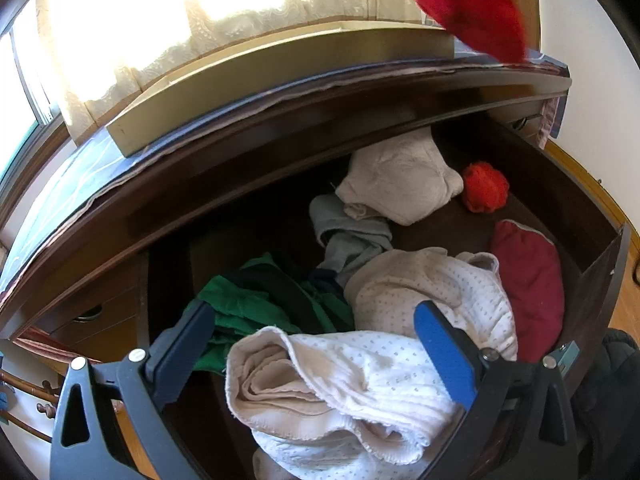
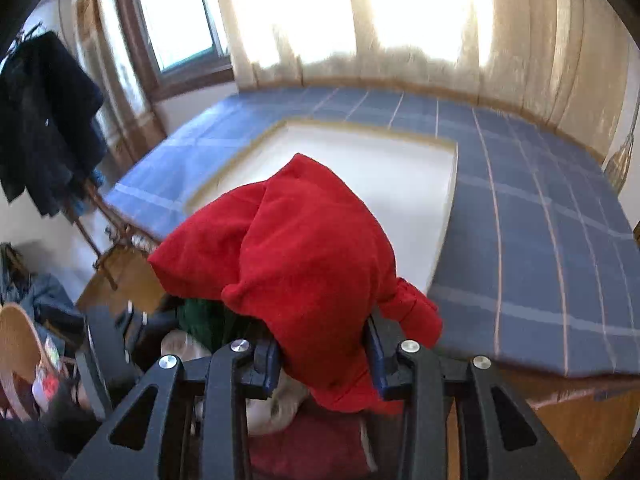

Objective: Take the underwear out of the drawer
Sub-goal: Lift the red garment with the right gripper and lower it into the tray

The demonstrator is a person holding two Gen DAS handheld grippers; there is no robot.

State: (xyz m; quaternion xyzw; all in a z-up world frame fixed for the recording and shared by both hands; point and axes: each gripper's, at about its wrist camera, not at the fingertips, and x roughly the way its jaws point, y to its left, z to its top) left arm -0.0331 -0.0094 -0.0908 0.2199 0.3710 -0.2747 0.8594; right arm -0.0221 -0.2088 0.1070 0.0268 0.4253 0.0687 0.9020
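Observation:
The dark wooden drawer (image 1: 560,184) stands pulled out and holds several pieces of clothing. My left gripper (image 1: 314,312) hangs open just above a white dotted garment (image 1: 360,376), with a green one (image 1: 248,300) by its left finger. Further in lie a grey piece (image 1: 352,236), a beige piece (image 1: 400,184), a small orange-red bundle (image 1: 486,186) and a dark red piece (image 1: 528,280). My right gripper (image 2: 324,356) is shut on red underwear (image 2: 296,248), held above the drawer. The cloth drapes over its fingers and hides the tips. The same red underwear (image 1: 472,4) shows at the top of the left wrist view.
A blue checked cloth (image 2: 540,220) covers the dresser top, and a shallow white tray (image 2: 360,168) lies on it. Lace curtains hang behind against bright windows. A rack with dark coats (image 2: 44,120) stands at the left. Wooden floor runs right of the drawer.

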